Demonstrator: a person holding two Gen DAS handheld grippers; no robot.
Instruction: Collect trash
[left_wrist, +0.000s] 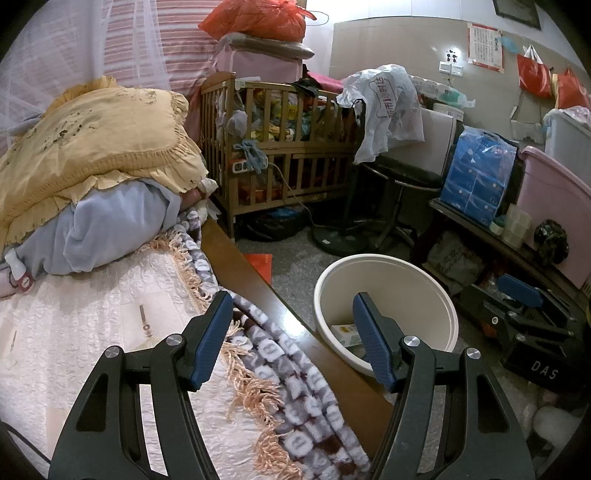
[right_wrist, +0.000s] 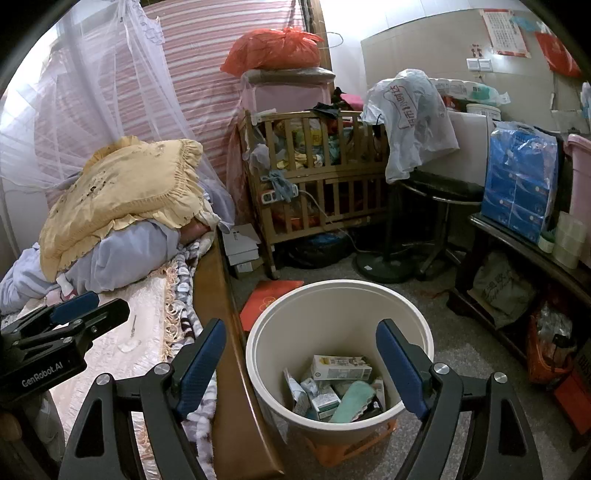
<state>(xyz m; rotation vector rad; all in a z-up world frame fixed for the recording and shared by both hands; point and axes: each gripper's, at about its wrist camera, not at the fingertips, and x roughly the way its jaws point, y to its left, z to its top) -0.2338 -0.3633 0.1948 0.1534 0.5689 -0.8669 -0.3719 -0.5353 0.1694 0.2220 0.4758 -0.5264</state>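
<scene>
While both grippers, left (left_wrist: 291, 332) and right (right_wrist: 301, 360), hover spread and empty, the cream trash bin (right_wrist: 258, 332) stands beside the bed (right_wrist: 218, 295), cartons (right_wrist: 341, 367) inside, ready for more.

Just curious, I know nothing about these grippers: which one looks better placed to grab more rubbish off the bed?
Probably the left. The left gripper hangs open over the bed's fringed blanket, while the right gripper is open above the bin.
</scene>
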